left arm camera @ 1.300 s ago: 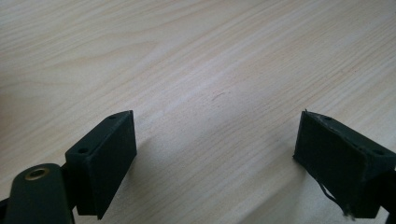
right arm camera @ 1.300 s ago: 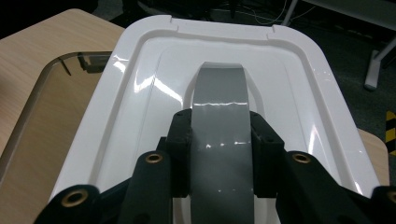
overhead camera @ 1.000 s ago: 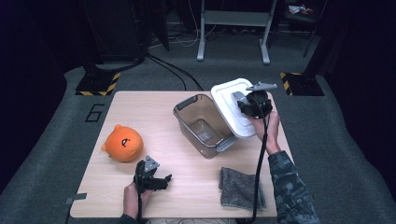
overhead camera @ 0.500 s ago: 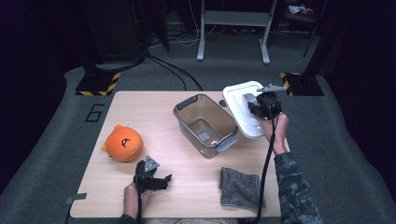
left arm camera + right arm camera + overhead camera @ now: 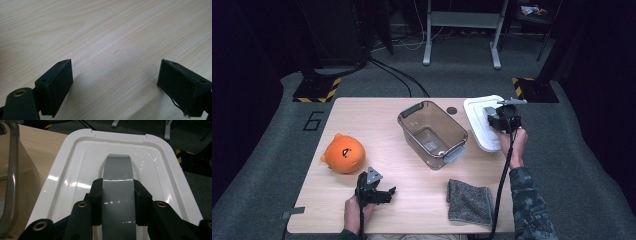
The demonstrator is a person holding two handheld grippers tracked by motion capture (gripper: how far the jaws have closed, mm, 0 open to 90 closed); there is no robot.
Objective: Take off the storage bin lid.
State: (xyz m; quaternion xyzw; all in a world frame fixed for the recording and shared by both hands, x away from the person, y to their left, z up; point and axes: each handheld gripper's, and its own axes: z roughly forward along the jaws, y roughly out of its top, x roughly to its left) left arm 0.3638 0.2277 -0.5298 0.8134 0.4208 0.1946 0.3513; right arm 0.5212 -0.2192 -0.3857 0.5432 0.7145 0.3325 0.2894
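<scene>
- Lid (image 5: 482, 122): white, at the counter's (image 5: 362, 115) far right edge, its grey handle (image 5: 119, 195) clenched between the right tongs (image 5: 502, 120).
- Long axis runs away from the person.
- Clear bin (image 5: 432, 134) lies just left of it.
- Left tongs (image 5: 374, 192) rest released, well apart.

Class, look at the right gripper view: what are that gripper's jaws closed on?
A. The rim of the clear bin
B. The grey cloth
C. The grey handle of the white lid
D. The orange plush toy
C: the right gripper has its jaws pressed on either side of the grey handle of the white lid.
</scene>
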